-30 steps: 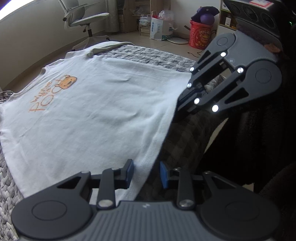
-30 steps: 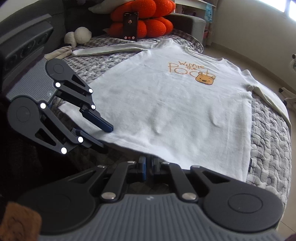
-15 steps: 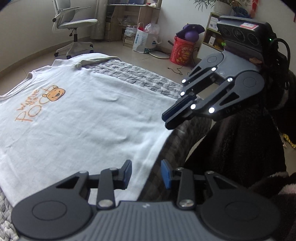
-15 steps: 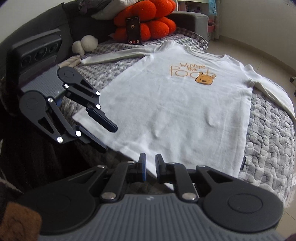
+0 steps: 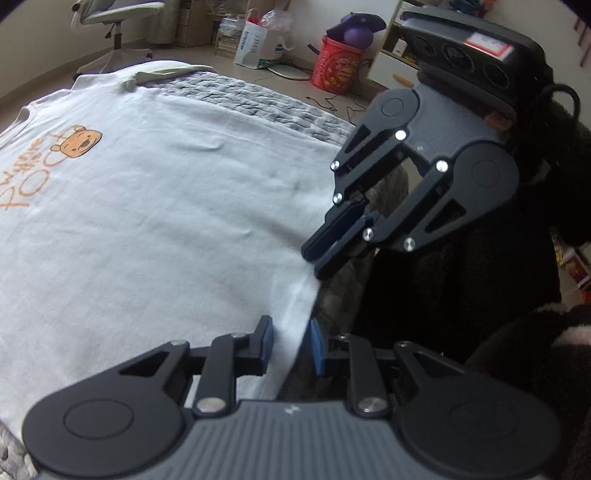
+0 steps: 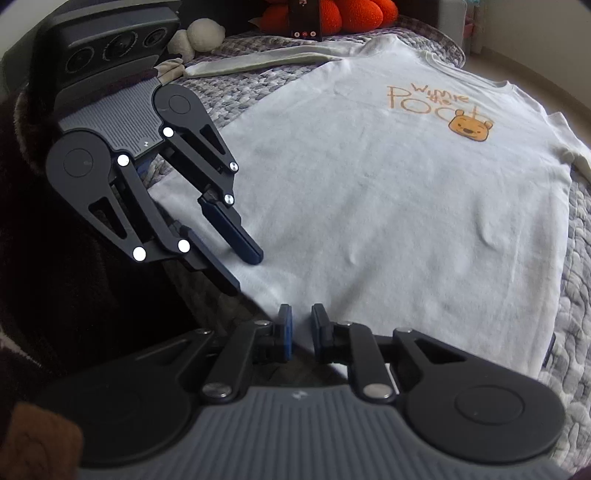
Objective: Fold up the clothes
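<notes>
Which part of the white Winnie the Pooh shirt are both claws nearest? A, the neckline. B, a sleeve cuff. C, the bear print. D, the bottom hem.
D: the left claw and right claw both sit over the white cotton shirt's bottom hem.

Pale tiled floor [image 5: 207, 59]; grey swivel office chair [image 5: 118, 14] by cream wall; red printed bucket [image 5: 338, 64]; orange plush cushions [image 6: 351, 13] at grey knitted bedcover's [image 6: 576, 295] far edge.
</notes>
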